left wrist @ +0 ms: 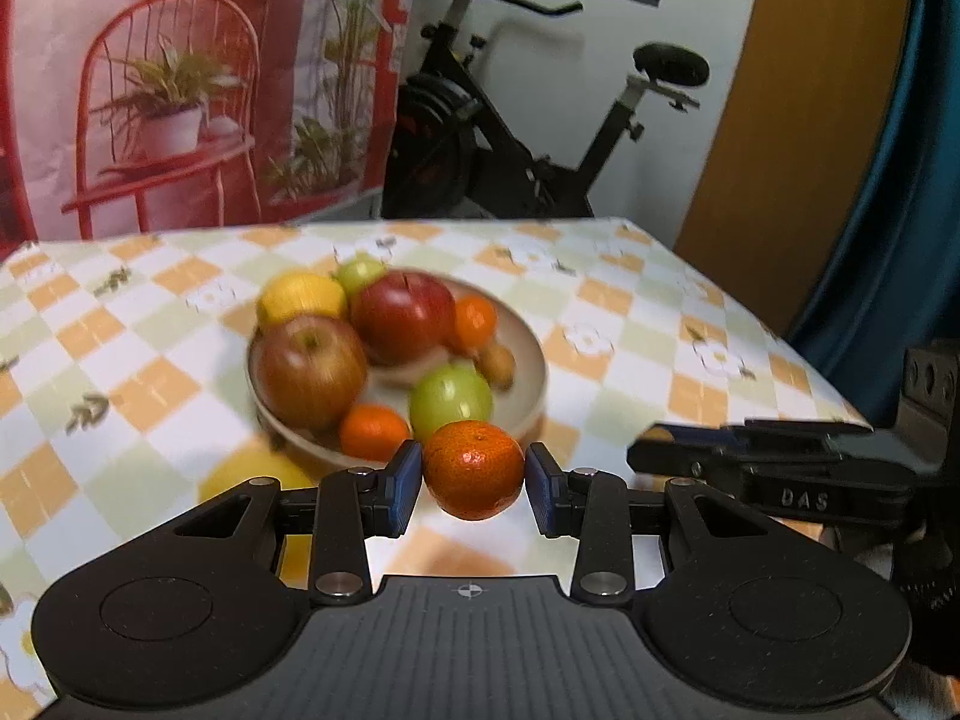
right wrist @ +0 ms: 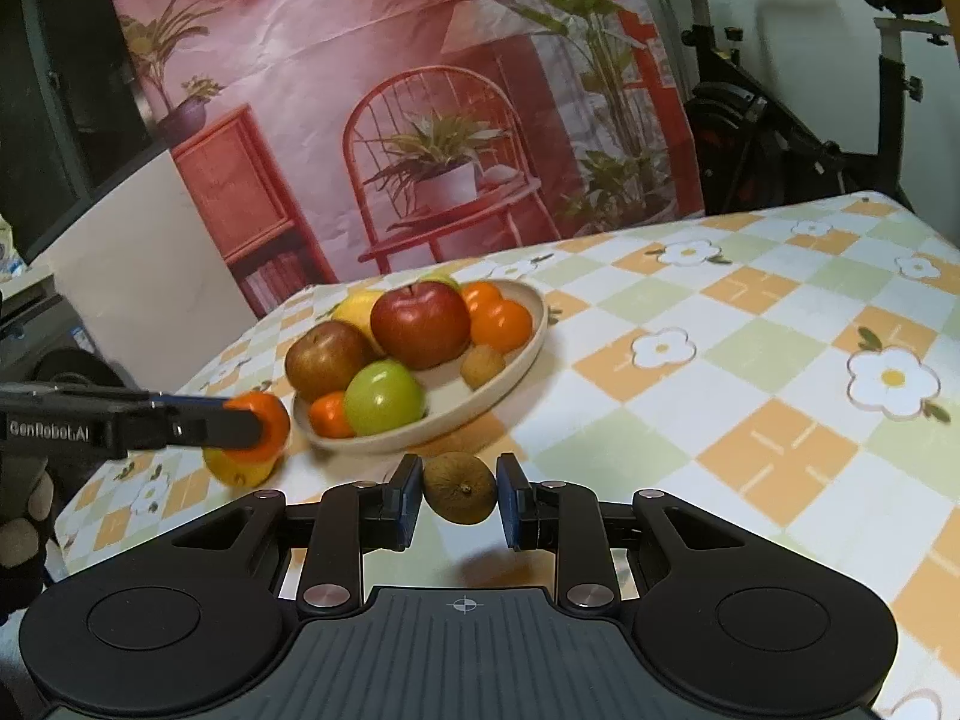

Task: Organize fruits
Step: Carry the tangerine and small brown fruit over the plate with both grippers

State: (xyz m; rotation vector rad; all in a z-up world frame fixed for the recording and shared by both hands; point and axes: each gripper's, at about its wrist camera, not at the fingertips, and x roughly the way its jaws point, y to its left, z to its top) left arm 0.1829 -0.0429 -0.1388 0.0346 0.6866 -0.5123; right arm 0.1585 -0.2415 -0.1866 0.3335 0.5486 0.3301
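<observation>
Two red apples (right wrist: pixel 420 324) and two green apples (right wrist: pixel 384 397) are counted. Four tangerines (left wrist: pixel 474 469), two kiwis (right wrist: pixel 460 487) and two lemons (right wrist: pixel 239 468) are seen. One bowl (right wrist: pixel 522 354) is counted, and two grippers (left wrist: pixel 474 483).

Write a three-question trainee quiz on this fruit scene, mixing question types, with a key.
1. True or false: the left gripper is shut on a tangerine.
2. What does the right gripper hold? A) lemon B) kiwi C) green apple
3. Fill in: the yellow lemon outside the bowl lies on the ____.

Key: 1 true; 2 B; 3 tablecloth.
</observation>
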